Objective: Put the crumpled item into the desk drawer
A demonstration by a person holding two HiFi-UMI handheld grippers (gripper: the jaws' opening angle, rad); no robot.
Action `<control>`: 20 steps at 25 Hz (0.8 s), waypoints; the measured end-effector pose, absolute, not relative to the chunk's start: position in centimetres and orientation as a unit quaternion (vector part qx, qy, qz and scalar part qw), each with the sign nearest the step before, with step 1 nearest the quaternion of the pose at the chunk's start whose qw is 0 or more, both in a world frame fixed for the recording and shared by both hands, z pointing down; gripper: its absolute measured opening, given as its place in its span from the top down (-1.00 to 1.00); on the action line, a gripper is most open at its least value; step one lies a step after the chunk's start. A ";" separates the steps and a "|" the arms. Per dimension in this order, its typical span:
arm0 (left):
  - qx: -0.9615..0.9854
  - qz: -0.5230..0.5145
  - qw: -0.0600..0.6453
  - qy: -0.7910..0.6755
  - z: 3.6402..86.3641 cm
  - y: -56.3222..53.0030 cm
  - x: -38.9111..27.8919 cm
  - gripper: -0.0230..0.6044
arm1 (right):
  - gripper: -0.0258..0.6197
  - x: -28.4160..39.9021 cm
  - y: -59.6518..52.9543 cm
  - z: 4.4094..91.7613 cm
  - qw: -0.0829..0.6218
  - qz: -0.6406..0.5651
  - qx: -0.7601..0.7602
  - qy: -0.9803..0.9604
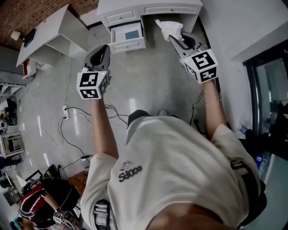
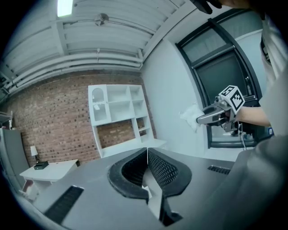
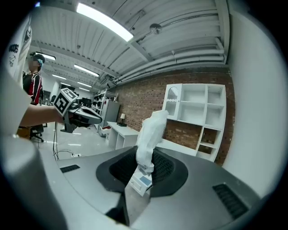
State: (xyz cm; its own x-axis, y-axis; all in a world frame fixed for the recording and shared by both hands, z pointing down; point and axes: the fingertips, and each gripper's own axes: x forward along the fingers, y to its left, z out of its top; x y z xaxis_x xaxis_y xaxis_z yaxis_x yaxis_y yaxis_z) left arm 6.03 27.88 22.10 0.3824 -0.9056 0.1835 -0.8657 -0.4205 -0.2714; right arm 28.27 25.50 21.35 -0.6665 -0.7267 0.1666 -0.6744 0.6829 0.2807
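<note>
A white crumpled item [image 1: 168, 28] sticks up out of my right gripper [image 1: 176, 40], which is shut on it, held level in front of the white desk [image 1: 171, 8]. The item [image 3: 150, 132] rises between the dark pads in the right gripper view. The desk drawer [image 1: 127, 37] stands pulled open, left of the item, with a blue patch inside; it also shows small below the item, the drawer [image 3: 140, 182]. My left gripper [image 1: 102, 49] hangs just left of the drawer, shut and empty; its pads [image 2: 155, 168] meet along one seam.
A second white desk with a shelf unit [image 1: 54, 31] stands at the left. Cables [image 1: 83, 117] and a power strip lie on the grey floor. A white wall and a dark-framed glass door [image 1: 270, 94] close off the right side. Bags [image 1: 40, 197] sit behind the person.
</note>
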 end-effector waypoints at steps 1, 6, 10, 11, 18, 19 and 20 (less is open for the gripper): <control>-0.828 -0.152 0.063 0.537 22.2 27.8 5.9 0.86 | 0.71 28.2 25.4 21.4 0.134 -0.098 0.385 -0.908; -0.824 -0.147 0.057 0.545 22.3 26.7 5.4 0.86 | 0.71 28.3 24.1 21.7 0.138 -0.088 0.385 -0.908; -0.823 -0.144 0.055 0.546 22.6 24.8 4.9 0.86 | 0.71 28.3 22.1 22.1 0.142 -0.083 0.390 -0.906; -0.824 -0.145 0.055 0.546 22.8 24.1 4.7 0.86 | 0.71 28.2 21.5 22.3 0.144 -0.082 0.391 -0.905; -0.830 -0.144 0.047 0.537 23.7 17.5 3.1 0.86 | 0.71 26.3 15.5 23.2 0.156 -0.075 0.395 -0.902; -0.830 -0.143 0.046 0.536 23.8 16.5 2.8 0.86 | 0.71 26.0 14.5 23.4 0.158 -0.074 0.395 -0.902; -0.831 -0.144 0.045 0.536 24.0 15.4 2.4 0.86 | 0.71 25.5 13.4 23.5 0.160 -0.074 0.396 -0.901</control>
State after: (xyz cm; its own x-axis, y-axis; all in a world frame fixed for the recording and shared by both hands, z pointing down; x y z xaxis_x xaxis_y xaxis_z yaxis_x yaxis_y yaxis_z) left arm 2.40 15.35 23.99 0.3848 -0.9030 0.1909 -0.8774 -0.4221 -0.2279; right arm 25.53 13.41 23.54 -0.6359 -0.7366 0.2302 -0.6895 0.6763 0.2592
